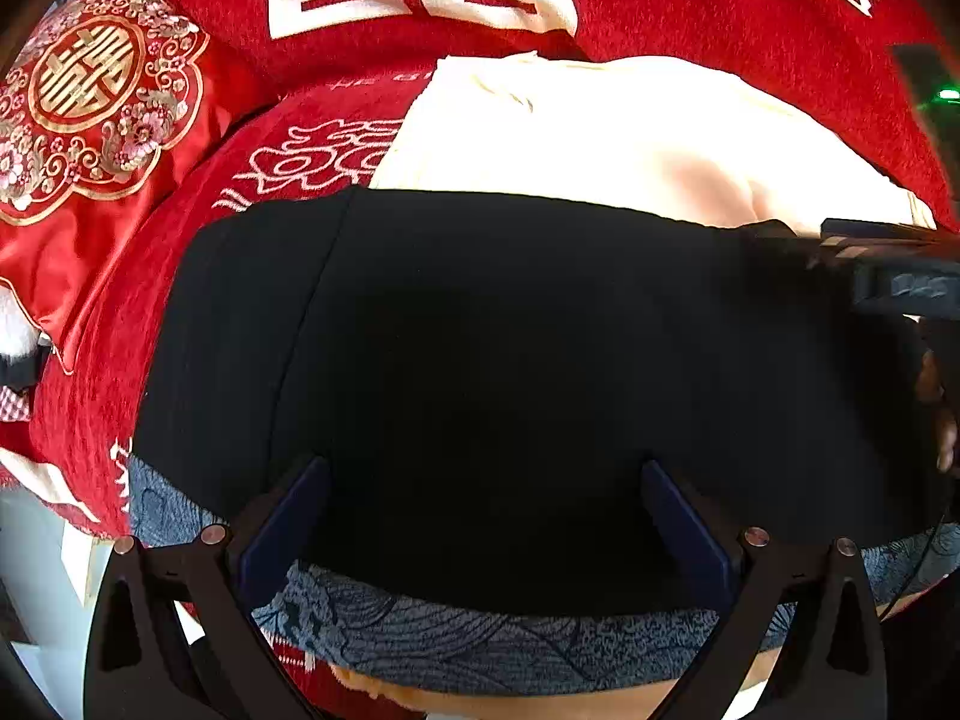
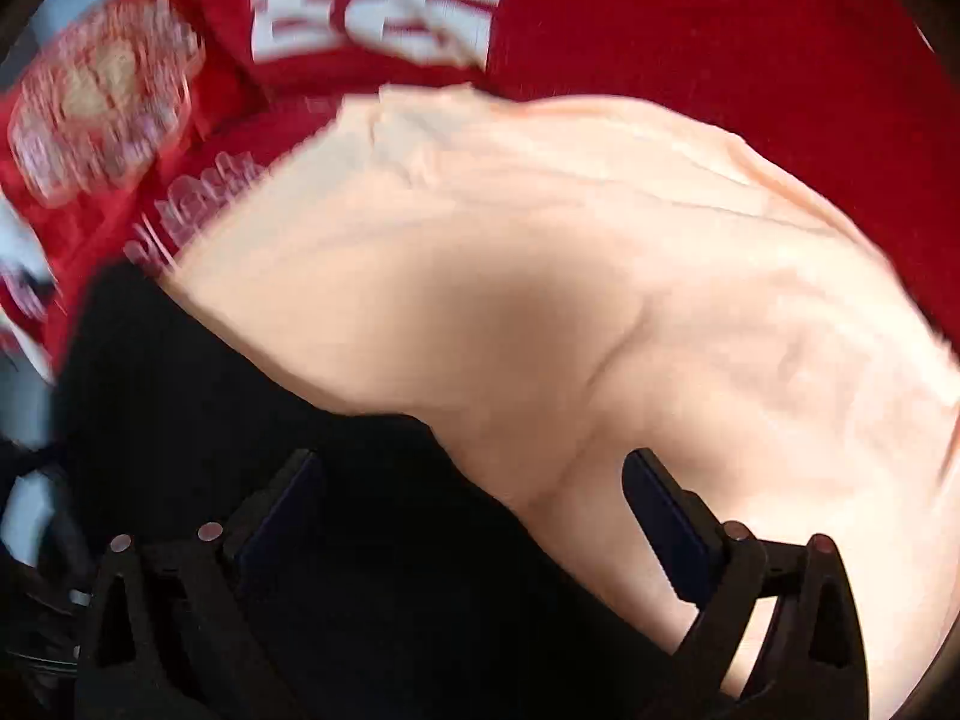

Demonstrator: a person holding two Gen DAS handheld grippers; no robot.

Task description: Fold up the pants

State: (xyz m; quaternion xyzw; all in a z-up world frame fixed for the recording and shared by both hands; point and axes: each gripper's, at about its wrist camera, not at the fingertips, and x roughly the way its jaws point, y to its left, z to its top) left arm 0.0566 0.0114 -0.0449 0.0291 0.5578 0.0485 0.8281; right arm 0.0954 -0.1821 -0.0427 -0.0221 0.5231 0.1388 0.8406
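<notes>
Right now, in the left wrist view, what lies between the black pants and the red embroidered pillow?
Only the red blanket lies between the pants and the pillow; the left wrist view shows it.

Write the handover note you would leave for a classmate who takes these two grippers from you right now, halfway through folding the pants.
Left gripper: open, jaws apart above the black pants, gripping nothing.
Right gripper: open too, over the far edge where the pants meet the cream cloth; that view is blurred by motion.
Pants: a flat, compact dark block on the red blanket, near edge over a blue patterned cloth. The cream cloth lies just beyond.
Done: they look folded at least once; how many layers I cannot tell.
Left: probably check the edges, then make a last fold or smooth it down.
</notes>
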